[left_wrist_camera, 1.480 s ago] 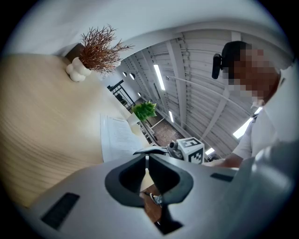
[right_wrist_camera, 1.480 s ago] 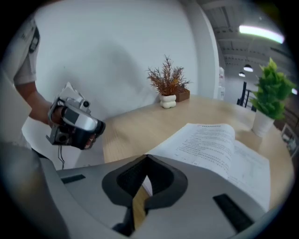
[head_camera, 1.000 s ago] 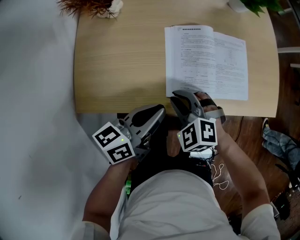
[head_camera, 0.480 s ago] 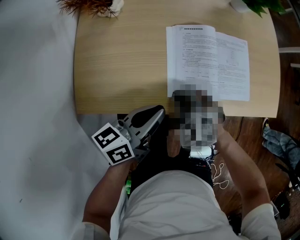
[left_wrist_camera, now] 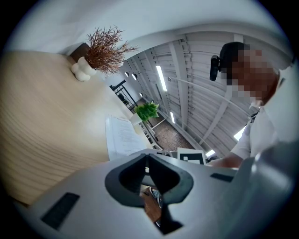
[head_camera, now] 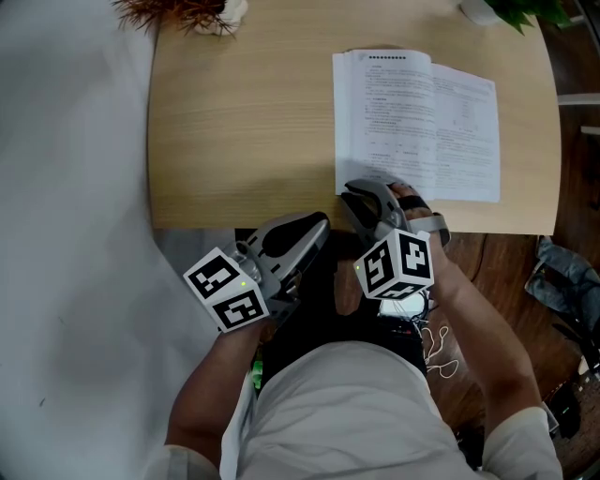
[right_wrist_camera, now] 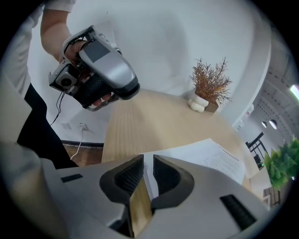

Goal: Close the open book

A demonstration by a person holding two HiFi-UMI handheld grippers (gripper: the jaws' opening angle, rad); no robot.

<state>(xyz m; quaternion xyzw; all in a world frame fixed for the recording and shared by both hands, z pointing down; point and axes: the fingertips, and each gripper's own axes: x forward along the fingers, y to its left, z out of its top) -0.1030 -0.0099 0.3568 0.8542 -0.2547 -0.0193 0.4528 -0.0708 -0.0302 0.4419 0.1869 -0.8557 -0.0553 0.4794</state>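
Opening slightly just now, the right hand-held gripper loosely straddles the open book.

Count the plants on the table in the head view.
2. A dried brown sprig sits at the far left corner of the table. A green plant is at the far right corner, beyond the open book. The frame edge crops both; more may be hidden.

Print on book pages too small to read; nothing legible.
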